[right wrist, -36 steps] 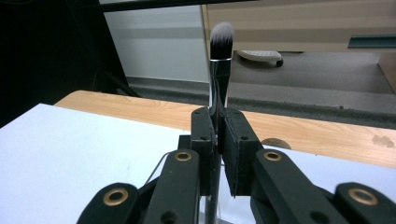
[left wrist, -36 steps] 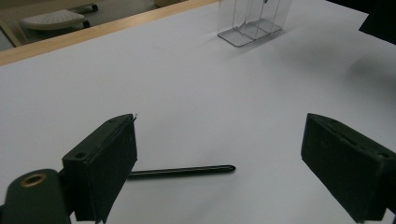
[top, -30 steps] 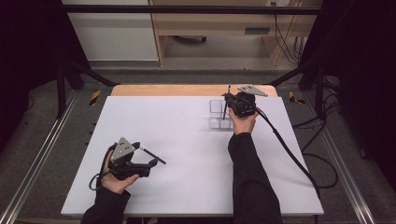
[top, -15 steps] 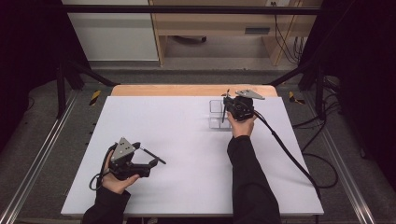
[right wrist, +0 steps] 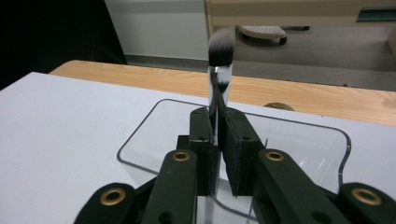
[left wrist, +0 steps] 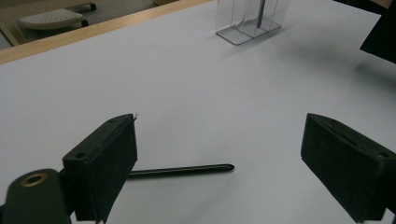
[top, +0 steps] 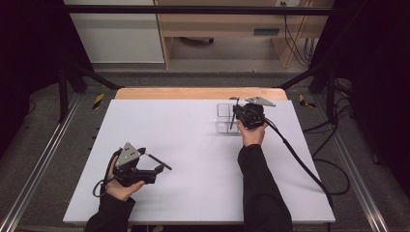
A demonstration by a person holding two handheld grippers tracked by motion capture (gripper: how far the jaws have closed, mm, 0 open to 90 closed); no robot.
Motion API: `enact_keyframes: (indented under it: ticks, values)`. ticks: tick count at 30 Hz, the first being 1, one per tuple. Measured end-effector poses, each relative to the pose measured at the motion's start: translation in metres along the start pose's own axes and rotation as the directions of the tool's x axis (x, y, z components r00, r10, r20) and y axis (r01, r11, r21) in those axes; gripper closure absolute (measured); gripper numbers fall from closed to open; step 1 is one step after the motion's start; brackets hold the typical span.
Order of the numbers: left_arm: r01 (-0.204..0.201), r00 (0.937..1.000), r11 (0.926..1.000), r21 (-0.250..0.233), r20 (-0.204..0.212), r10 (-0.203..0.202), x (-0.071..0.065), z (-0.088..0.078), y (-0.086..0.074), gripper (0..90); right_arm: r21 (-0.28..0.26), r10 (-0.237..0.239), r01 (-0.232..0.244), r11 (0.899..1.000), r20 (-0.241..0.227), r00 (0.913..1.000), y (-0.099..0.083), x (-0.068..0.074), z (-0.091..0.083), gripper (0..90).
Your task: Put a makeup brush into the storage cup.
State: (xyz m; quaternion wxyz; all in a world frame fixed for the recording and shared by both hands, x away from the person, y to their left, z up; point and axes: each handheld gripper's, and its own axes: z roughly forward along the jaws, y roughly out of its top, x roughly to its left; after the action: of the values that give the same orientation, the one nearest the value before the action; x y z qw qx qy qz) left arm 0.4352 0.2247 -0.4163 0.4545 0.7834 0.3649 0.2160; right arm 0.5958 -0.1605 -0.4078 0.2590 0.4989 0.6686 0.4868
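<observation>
Grippers are working apart on the white worktop in the high view: the right gripper is holding a makeup brush upright at the clear organizer, the left gripper resting near the front. Left gripper view: jaws are standing wide, gripping nothing, a black pen lying between them. Right gripper view: jaws are pinching the brush's silver ferrule over the organizer, bristles up.

My sleeves are black and long, down to both wrists. Each claw, the left claw and the right claw, is matt black with two blocky rectangular jaws, brass-ringed pivot holes in the linkage arms, and a grey three-cornered plate on top. A black cable trails from each.
</observation>
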Motion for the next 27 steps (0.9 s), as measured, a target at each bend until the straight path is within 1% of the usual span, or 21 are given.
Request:
enact_keyframes:
  ticks: [2, 5, 7, 8, 9, 11, 17, 22, 27]
  values:
    - [0.000, 1.0000, 1.0000, 0.002, -0.001, 0.000, 0.000, 0.000, 0.000, 9.8, 0.000, 0.003, -0.003, 1.000, -0.011, 0.9999, 0.000, -0.001, -0.004, 79.2]
    - [-0.002, 1.0000, 1.0000, 0.002, -0.003, 0.002, 0.000, 0.000, 0.000, 9.8, -0.004, -0.008, 0.007, 1.000, -0.018, 0.9998, 0.000, -0.001, -0.013, 75.3]
    - [-0.001, 1.0000, 1.0000, 0.003, -0.003, 0.001, 0.000, 0.000, 0.000, 9.8, -0.003, -0.006, 0.006, 1.000, -0.029, 0.9995, 0.000, -0.002, -0.020, 72.5]
    - [-0.001, 1.0000, 1.0000, 0.003, -0.004, 0.001, 0.000, 0.000, 0.000, 9.9, -0.004, -0.014, 0.014, 1.000, -0.030, 0.9995, 0.000, -0.002, -0.024, 71.0]
    - [-0.001, 1.0000, 1.0000, 0.003, -0.004, 0.001, 0.000, 0.000, 0.000, 9.8, -0.003, -0.018, 0.018, 1.000, -0.036, 0.9992, 0.000, -0.002, -0.028, 69.2]
    - [0.001, 1.0000, 1.0000, 0.003, -0.005, -0.001, 0.000, 0.000, 0.000, 9.8, 0.001, -0.020, 0.020, 1.000, -0.064, 0.9978, -0.001, -0.002, -0.035, 65.4]
    - [0.002, 1.0000, 1.0000, 0.005, -0.009, -0.002, 0.000, 0.000, -0.001, 9.8, -0.002, -0.064, 0.064, 0.998, -0.125, 0.9901, -0.007, 0.005, -0.058, 54.8]
    - [0.002, 0.9999, 1.0000, 0.008, -0.011, -0.002, 0.000, 0.000, -0.001, 9.8, -0.009, -0.096, 0.096, 0.995, -0.159, 0.9827, -0.014, 0.011, -0.074, 47.0]
    - [-0.001, 0.9999, 0.9999, 0.013, -0.014, 0.001, -0.001, -0.001, -0.001, 9.6, -0.021, -0.100, 0.098, 0.995, -0.188, 0.9771, -0.023, 0.013, -0.089, 40.1]
